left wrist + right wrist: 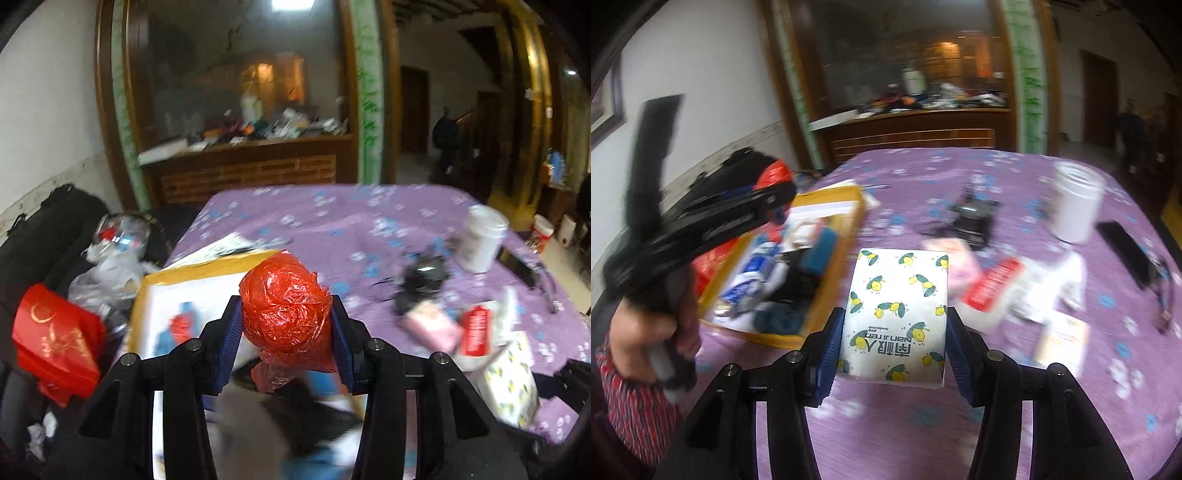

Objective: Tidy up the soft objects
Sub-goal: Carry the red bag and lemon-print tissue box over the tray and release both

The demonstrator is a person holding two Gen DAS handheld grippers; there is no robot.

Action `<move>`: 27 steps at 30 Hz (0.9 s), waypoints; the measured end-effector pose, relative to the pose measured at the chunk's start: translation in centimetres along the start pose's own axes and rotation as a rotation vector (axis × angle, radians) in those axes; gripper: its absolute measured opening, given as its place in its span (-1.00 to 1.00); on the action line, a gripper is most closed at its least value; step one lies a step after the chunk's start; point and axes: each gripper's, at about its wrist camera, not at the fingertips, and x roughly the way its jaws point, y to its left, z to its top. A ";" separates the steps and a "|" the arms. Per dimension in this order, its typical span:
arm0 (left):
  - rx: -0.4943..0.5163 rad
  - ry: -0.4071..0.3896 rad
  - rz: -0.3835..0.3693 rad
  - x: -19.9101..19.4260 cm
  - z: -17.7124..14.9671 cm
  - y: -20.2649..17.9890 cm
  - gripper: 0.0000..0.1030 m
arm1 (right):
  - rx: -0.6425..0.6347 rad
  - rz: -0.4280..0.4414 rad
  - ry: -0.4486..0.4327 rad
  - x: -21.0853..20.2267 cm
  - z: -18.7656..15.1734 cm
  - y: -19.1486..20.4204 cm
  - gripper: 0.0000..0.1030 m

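A crumpled red plastic bag [284,314] sits squeezed between the blue pads of my left gripper [286,301], which is shut on it and held above a yellow-rimmed box [159,280] of mixed items. My right gripper [895,314] is shut on a white tissue pack with a lemon print [897,295], lifted over the purple tablecloth. In the right wrist view the left gripper [768,199] is at the left, gripped by a hand [653,332], with the red bag [774,171] over the box [827,192]. The tissue pack [509,384] also shows at the lower right of the left wrist view.
On the purple flowered tablecloth [923,424] stand a white jar [1078,203], a black gadget [971,218], a pink pack [956,262], a red-and-white pack [991,284] and a black phone [1123,247]. A red gift bag [55,332] and clear plastic bags lie left of the table.
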 end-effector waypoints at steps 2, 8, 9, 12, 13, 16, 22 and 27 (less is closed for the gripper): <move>-0.026 0.044 0.018 1.9 0.3 2.1 -0.16 | -0.028 0.043 0.023 1.5 0.9 2.2 0.03; -0.121 0.201 0.021 8.1 -0.3 6.9 -0.16 | -0.130 0.100 0.083 6.1 2.2 7.8 0.03; -0.145 0.228 0.008 9.2 -0.6 7.5 -0.16 | -0.137 0.106 0.093 6.7 2.2 8.3 0.03; -0.174 0.277 0.001 11.1 -1.3 8.3 -0.17 | -0.156 0.123 0.130 9.0 2.4 10.0 0.03; -0.180 0.284 0.001 11.4 -1.5 8.4 -0.17 | -0.163 0.126 0.136 9.7 2.5 10.6 0.03; -0.183 0.296 -0.016 12.2 -1.8 8.5 -0.17 | -0.171 0.130 0.153 11.3 2.4 11.5 0.03; -0.177 0.287 -0.043 12.6 -1.8 8.5 -0.15 | -0.166 0.125 0.186 13.9 2.0 12.2 0.03; -0.186 0.280 -0.065 12.3 -1.6 9.2 -0.09 | -0.167 0.134 0.196 15.0 2.0 12.6 0.08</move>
